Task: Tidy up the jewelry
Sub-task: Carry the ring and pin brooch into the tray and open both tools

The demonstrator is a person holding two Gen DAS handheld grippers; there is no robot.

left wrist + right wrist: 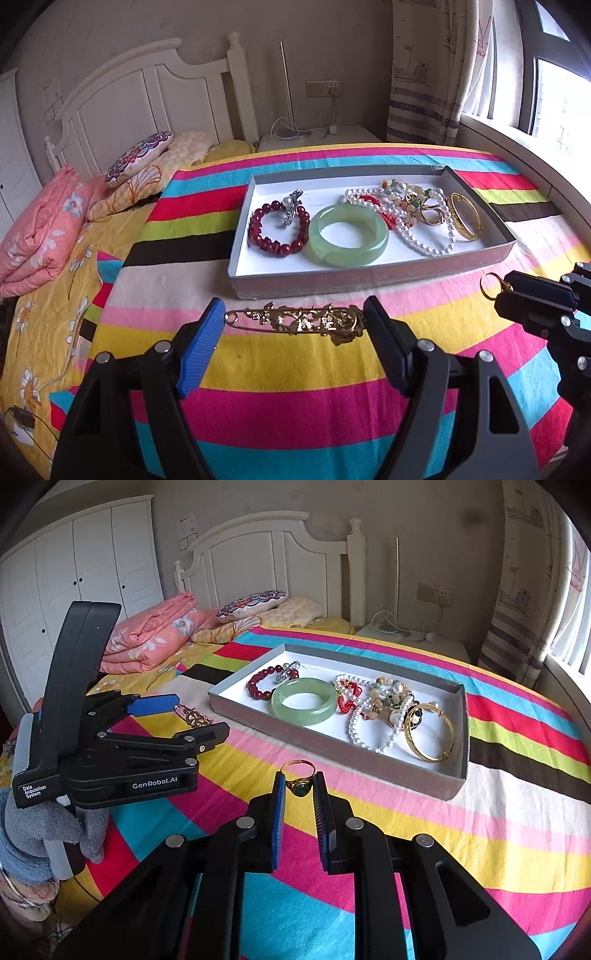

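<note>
Two grippers hovering over the striped towel [295, 369], just short of the tray [369, 284]. Left gripper [294, 319] spanning the gold brooch [295, 321] lengthwise, pads pressing on both its ends. Right gripper [299, 786] nearly closed, pinching the gold ring [298, 775] with its green stone between the pads. Lying in the tray: red beads [279, 230], jade bangle [347, 236], pearls [424, 229], gold bangle [465, 216].
</note>
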